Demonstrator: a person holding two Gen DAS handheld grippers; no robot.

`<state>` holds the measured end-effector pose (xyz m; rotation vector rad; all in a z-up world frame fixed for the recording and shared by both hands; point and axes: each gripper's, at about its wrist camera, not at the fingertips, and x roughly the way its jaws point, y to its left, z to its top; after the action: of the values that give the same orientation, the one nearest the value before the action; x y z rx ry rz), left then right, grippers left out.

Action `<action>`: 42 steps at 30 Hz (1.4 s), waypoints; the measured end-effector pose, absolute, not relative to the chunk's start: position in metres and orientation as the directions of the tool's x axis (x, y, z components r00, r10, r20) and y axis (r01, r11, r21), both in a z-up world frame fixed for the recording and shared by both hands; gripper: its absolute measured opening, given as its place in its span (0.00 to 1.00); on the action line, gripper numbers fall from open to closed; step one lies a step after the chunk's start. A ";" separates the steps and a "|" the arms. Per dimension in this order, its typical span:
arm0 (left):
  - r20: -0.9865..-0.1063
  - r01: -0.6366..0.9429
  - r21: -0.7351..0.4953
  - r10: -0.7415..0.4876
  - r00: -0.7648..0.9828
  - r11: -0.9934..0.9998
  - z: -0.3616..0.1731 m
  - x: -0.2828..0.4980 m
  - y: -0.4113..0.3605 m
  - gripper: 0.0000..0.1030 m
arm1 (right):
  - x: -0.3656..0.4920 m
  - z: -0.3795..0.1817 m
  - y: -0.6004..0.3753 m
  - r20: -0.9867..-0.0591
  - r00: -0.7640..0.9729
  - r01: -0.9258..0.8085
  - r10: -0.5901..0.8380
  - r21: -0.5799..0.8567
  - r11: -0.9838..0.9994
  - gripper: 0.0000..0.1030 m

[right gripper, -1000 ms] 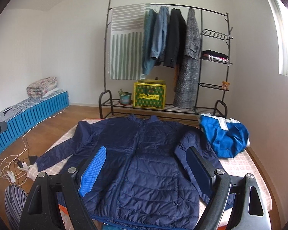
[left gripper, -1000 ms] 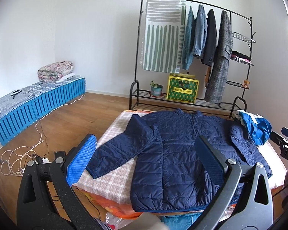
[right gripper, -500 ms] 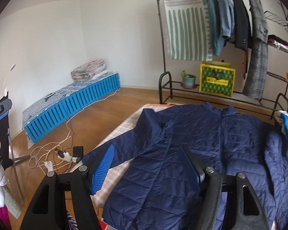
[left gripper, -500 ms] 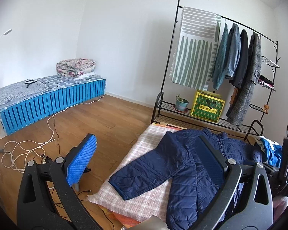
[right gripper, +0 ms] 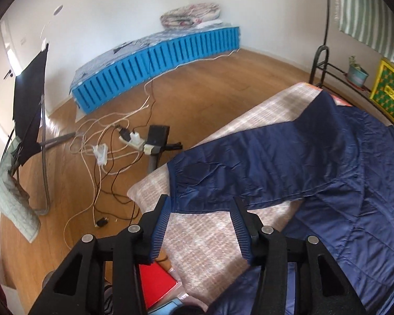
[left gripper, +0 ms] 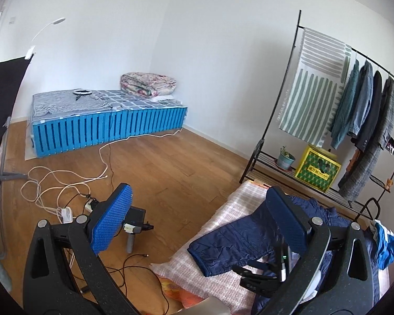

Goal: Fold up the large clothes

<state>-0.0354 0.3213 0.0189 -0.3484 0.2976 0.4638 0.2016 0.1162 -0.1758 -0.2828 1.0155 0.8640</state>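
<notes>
The navy quilted jacket (right gripper: 315, 162) lies spread on a checked pink blanket (right gripper: 210, 239), one sleeve (left gripper: 233, 244) stretched toward the blanket's edge. The right gripper (right gripper: 201, 210) hangs just over that sleeve's cuff, fingers apart and clamped on nothing. The left gripper (left gripper: 202, 218) is held higher, its fingers wide apart, facing the wooden floor (left gripper: 170, 173) and tangled cables (left gripper: 65, 183).

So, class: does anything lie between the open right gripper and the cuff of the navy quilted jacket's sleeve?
Nothing visible does. The right gripper is open just short of the navy quilted jacket's sleeve cuff; only bare pink checked blanket lies under its fingers. The left gripper is open, off to the side.
</notes>
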 end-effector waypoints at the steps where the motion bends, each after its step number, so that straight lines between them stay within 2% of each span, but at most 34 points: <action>1: -0.359 -0.497 -0.256 0.396 0.845 0.829 0.017 -0.040 0.324 1.00 | 0.203 -0.186 0.129 -0.845 0.214 -0.752 0.490 0.178 0.634 0.42; 8: -0.403 -0.576 -0.250 0.457 0.793 0.778 0.004 -0.056 0.338 1.00 | 0.211 -0.243 0.187 -0.904 0.080 -0.787 0.420 0.201 0.583 0.42; 13: -0.425 -0.600 -0.231 0.476 0.770 0.765 -0.006 -0.055 0.340 1.00 | 0.222 -0.261 0.205 -0.929 0.046 -0.789 0.368 0.192 0.584 0.42; 17: -0.439 -0.599 -0.227 0.468 0.767 0.768 -0.011 -0.045 0.334 1.00 | 0.219 -0.273 0.216 -0.951 0.062 -0.820 0.304 0.125 0.558 0.42; 20: -0.441 -0.590 -0.224 0.459 0.771 0.776 -0.013 -0.036 0.328 1.00 | 0.212 -0.275 0.223 -0.957 0.129 -0.854 0.260 0.026 0.520 0.33; 23: -0.446 -0.582 -0.213 0.452 0.772 0.784 -0.013 -0.027 0.320 1.00 | 0.216 -0.274 0.223 -0.957 0.148 -0.857 0.250 0.002 0.515 0.14; 24: -0.447 -0.581 -0.207 0.452 0.772 0.787 -0.012 -0.024 0.318 1.00 | 0.219 -0.272 0.222 -0.956 0.138 -0.854 0.260 0.018 0.519 0.09; 27: -0.446 -0.577 -0.190 0.454 0.771 0.794 -0.011 -0.015 0.309 1.00 | 0.233 -0.256 0.208 -0.933 0.113 -0.834 0.342 0.098 0.544 0.02; 32: -0.432 -0.544 -0.182 0.430 0.793 0.819 -0.008 0.003 0.286 1.00 | 0.273 -0.207 0.161 -0.858 0.131 -0.761 0.496 0.233 0.606 0.01; 35: -0.439 -0.491 -0.197 0.371 0.818 0.849 -0.008 0.022 0.267 1.00 | 0.301 -0.171 0.115 -0.807 0.183 -0.711 0.562 0.286 0.642 0.01; 42: -0.458 -0.383 -0.275 0.230 0.859 0.882 -0.018 0.100 0.214 1.00 | 0.369 -0.114 -0.026 -0.732 0.355 -0.561 0.581 0.330 0.759 0.01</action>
<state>0.0999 0.2137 -0.0180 -0.3692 0.4292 0.3292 0.3685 -0.0259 -0.1145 0.0235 0.9562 0.7384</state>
